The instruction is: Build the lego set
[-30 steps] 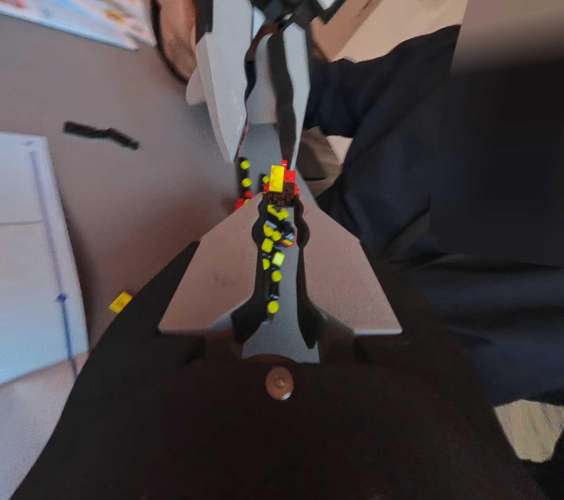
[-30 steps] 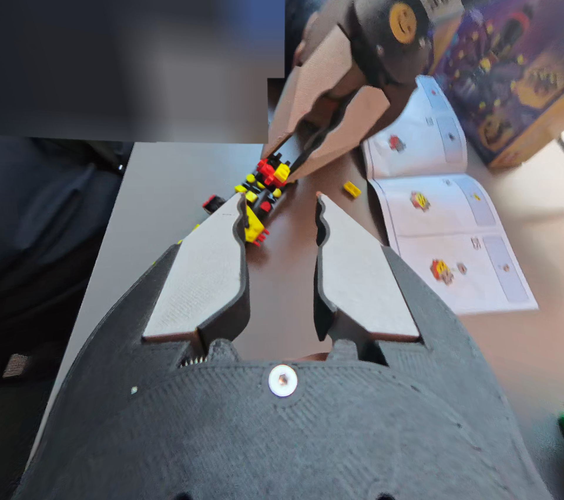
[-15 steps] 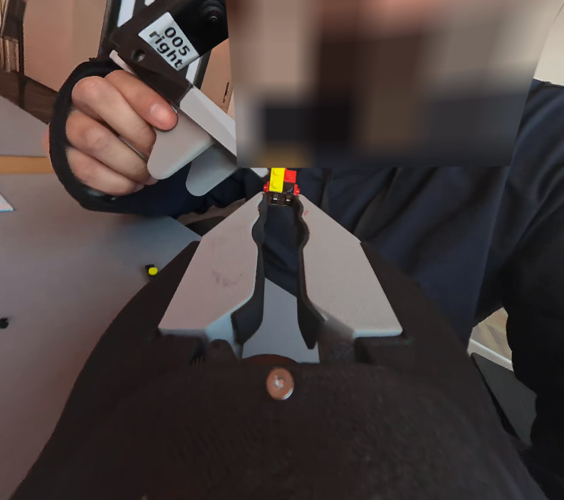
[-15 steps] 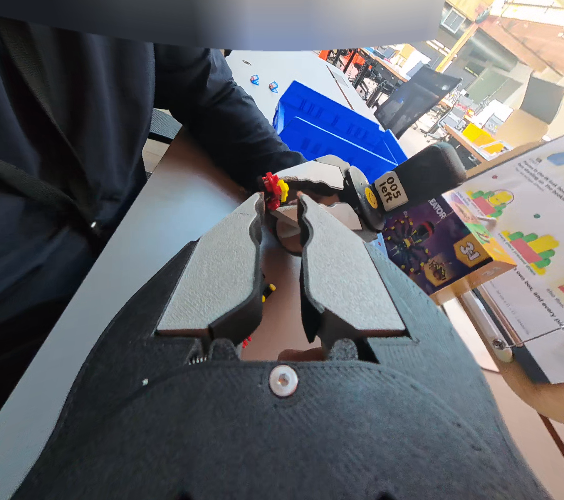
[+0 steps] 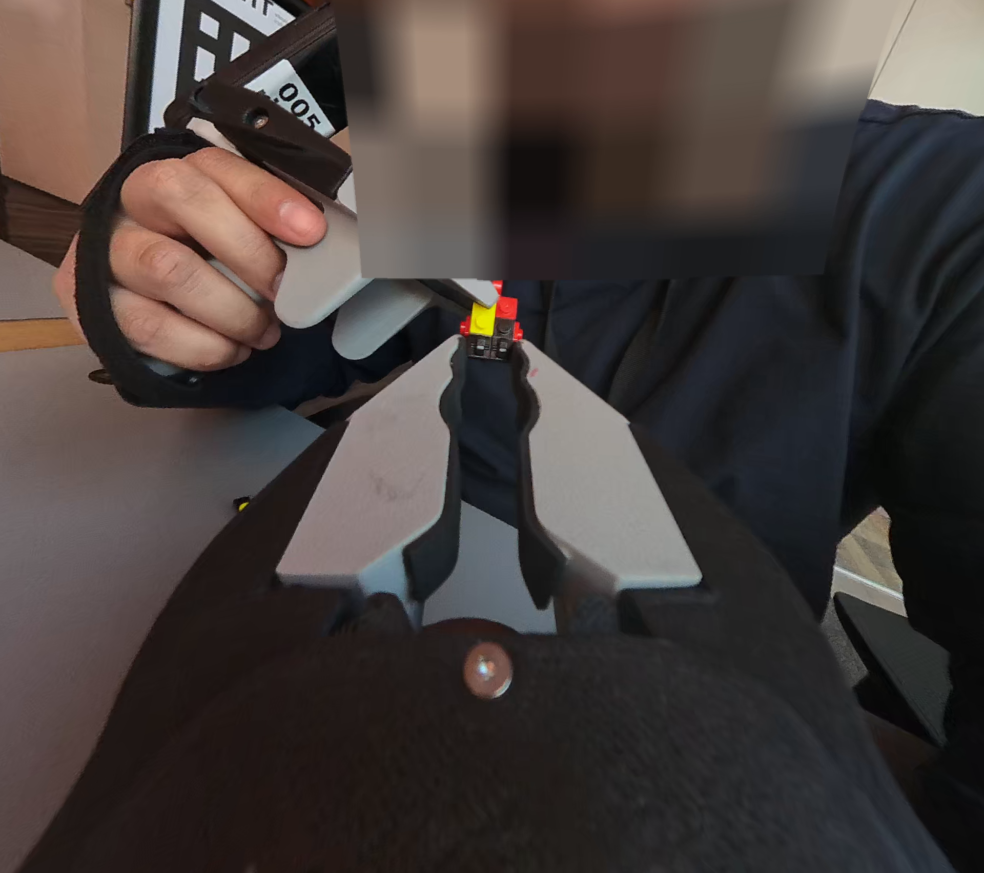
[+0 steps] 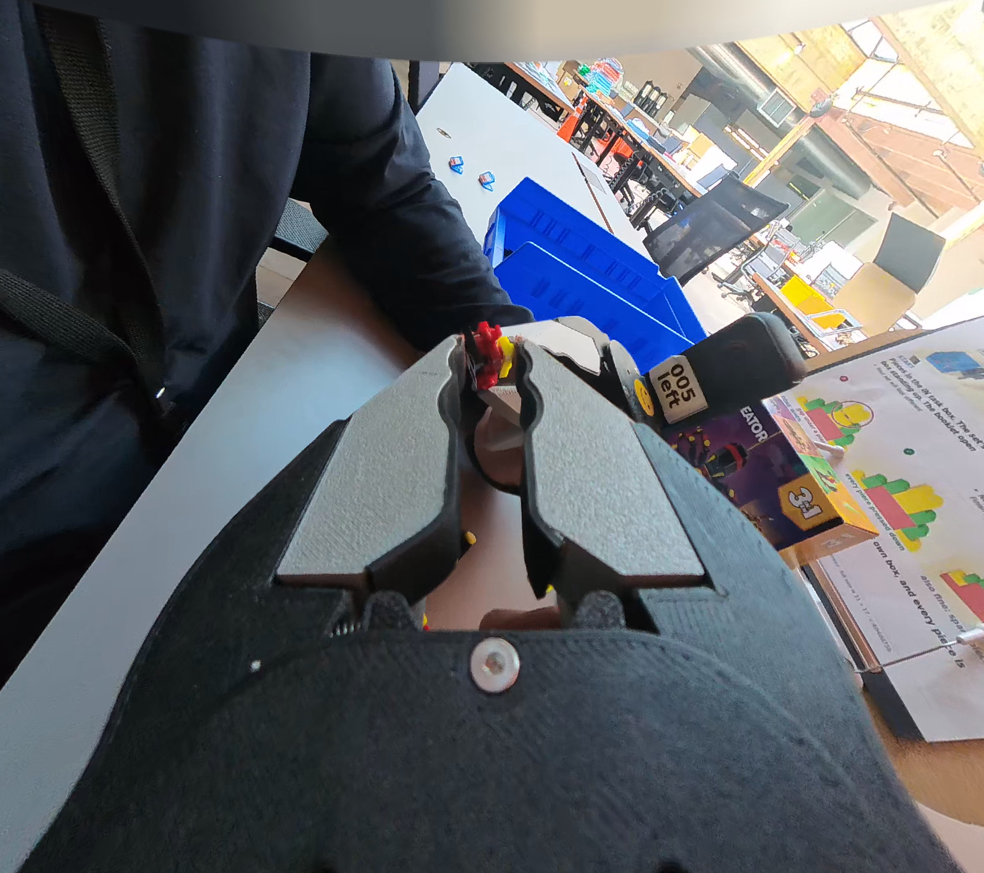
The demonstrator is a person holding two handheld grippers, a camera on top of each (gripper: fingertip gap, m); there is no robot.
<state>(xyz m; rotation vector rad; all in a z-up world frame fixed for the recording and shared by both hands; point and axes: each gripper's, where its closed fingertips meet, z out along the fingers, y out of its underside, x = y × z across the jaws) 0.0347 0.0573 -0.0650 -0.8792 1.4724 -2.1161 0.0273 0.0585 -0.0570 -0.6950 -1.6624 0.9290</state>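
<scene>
Item: small lego assembly [image 5: 491, 331] of red, yellow and black bricks, lifted clear of the tabletop [image 6: 255, 421] and held at about my chest height, off its near edge.

Left gripper [image 5: 489, 348]: clenched on the black base of the assembly at the very fingertips. I judge I hold it this way to leave the studded top free for work.

Right gripper [image 6: 490, 357]: jaws drawn in around the red and yellow upper part. From the left wrist view its fingers [image 5: 468, 291] meet the top of the build; whether it pinches a loose piece or only presses, I cannot tell. My guess is a brick is being seated while the other tong braces from below.

My right hand [image 5: 181, 256]: wrapped round its handle, strap over the knuckles.

Surface: grey tabletop, one stray yellow piece [image 5: 243, 505] by the left gripper's body. Purple set box [image 6: 745, 469] and a printed sheet with brick pictures [image 6: 905, 474] lie toward the far right corner.

Room: blue bins [image 6: 580, 272] beyond the table's far edge, then an open workshop with desks and chairs, brightly sunlit.
</scene>
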